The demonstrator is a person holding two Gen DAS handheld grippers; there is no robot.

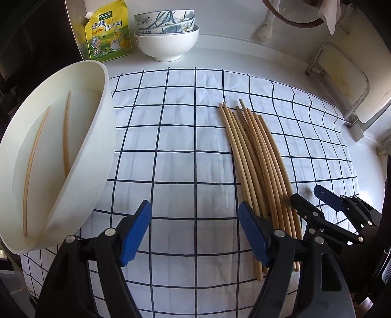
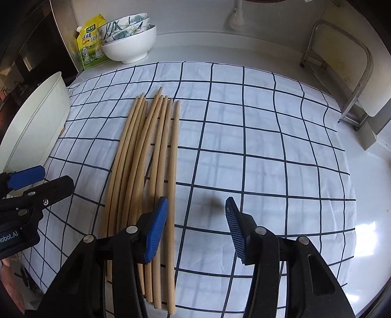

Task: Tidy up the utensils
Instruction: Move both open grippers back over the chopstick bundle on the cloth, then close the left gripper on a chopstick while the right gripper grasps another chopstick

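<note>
Several wooden chopsticks (image 1: 256,156) (image 2: 146,171) lie in a loose bundle on the checked cloth (image 1: 183,146). A white tub (image 1: 102,137) (image 2: 36,122) stands tilted at the left with two chopsticks (image 1: 66,137) inside it. My left gripper (image 1: 195,227) (image 2: 41,181) is open over bare cloth between the tub and the bundle, its right finger at the bundle's near end. My right gripper (image 2: 195,220) (image 1: 310,198) is open just right of the bundle. Its left pad (image 2: 156,227) hangs over the near ends, and the outermost chopstick shows just inside its jaws.
Stacked bowls (image 1: 166,31) and a yellow seasoning pouch (image 1: 107,31) stand at the back left. A metal rack (image 1: 342,80) (image 2: 354,80) holding a cutting board is at the right edge. A brush (image 2: 235,19) hangs at the back wall. Bare cloth (image 2: 268,146) lies right of the bundle.
</note>
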